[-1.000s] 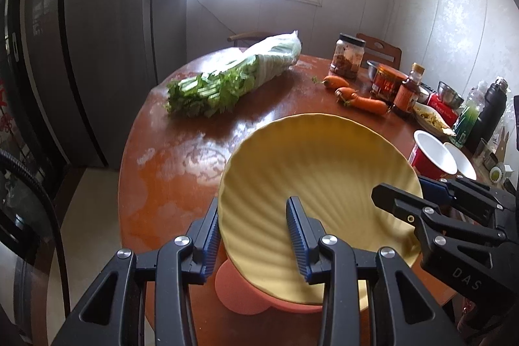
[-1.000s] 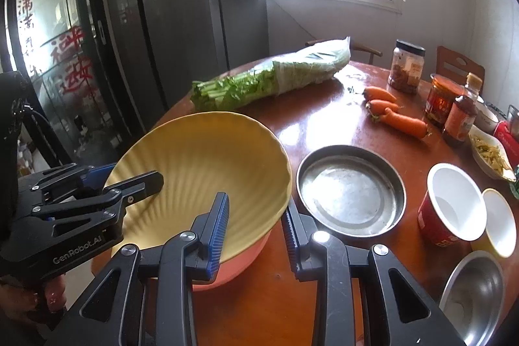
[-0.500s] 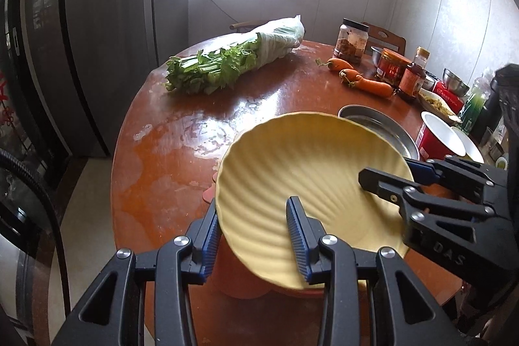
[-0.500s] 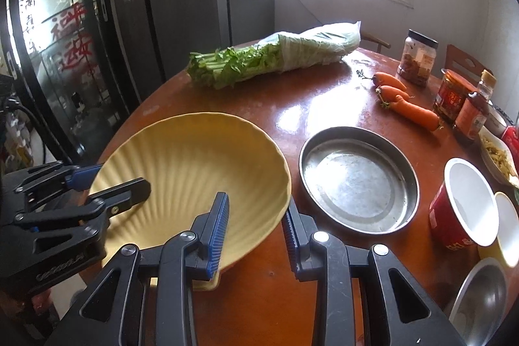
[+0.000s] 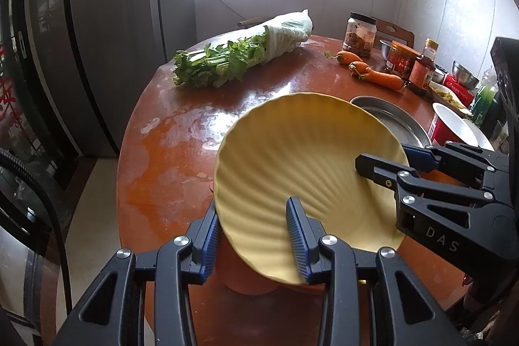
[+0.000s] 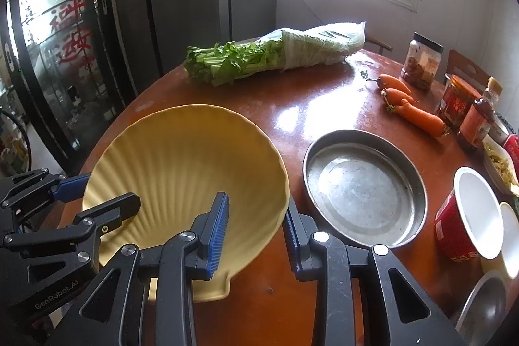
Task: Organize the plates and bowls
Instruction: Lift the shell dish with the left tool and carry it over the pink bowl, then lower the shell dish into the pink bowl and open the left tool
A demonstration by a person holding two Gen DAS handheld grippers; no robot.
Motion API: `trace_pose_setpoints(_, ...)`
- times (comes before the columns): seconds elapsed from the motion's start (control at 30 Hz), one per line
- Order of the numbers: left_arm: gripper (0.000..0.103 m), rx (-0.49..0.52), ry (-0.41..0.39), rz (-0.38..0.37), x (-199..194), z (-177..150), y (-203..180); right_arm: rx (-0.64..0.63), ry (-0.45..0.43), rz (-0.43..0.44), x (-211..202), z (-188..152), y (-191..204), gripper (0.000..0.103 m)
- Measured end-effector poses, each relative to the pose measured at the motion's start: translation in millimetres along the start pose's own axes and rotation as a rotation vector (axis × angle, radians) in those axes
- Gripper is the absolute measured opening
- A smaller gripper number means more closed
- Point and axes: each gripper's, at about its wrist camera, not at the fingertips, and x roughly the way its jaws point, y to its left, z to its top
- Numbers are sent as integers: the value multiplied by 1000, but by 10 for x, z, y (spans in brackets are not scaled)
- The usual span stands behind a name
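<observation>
From the left wrist camera, the left gripper [image 5: 256, 235] reaches forward and low over the near edge of the round table [image 5: 181, 132], its two blue-padded fingers straddling the near rim of the yellow shell-shaped plate [image 5: 308, 171], one pad under it and one over. The plate is tilted, raised above the tabletop. The right gripper [image 5: 386, 161] comes in from the right and clamps the plate's far-right rim. Behind it lie one metal pan [image 5: 392, 119], three carrots [image 5: 373, 73] and one bundle of greens [image 5: 240, 57].

From the right wrist camera, the right gripper [image 6: 256, 229] angles down and left, its fingers closed around the plate's [image 6: 185, 171] right edge. The left gripper [image 6: 97, 193] grips the opposite rim. One metal pan [image 6: 363, 187] sits just beside the plate, one red cup [image 6: 467, 216] to its right, and one steel bowl [image 6: 483, 307] at the lower right corner.
</observation>
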Motion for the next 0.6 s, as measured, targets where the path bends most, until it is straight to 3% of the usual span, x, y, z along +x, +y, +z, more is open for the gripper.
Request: trace_pose_setpoints(0.6, 40, 22, 0, 23, 56, -29, -13, -36, -17, -58, 85, -35, 57, 34)
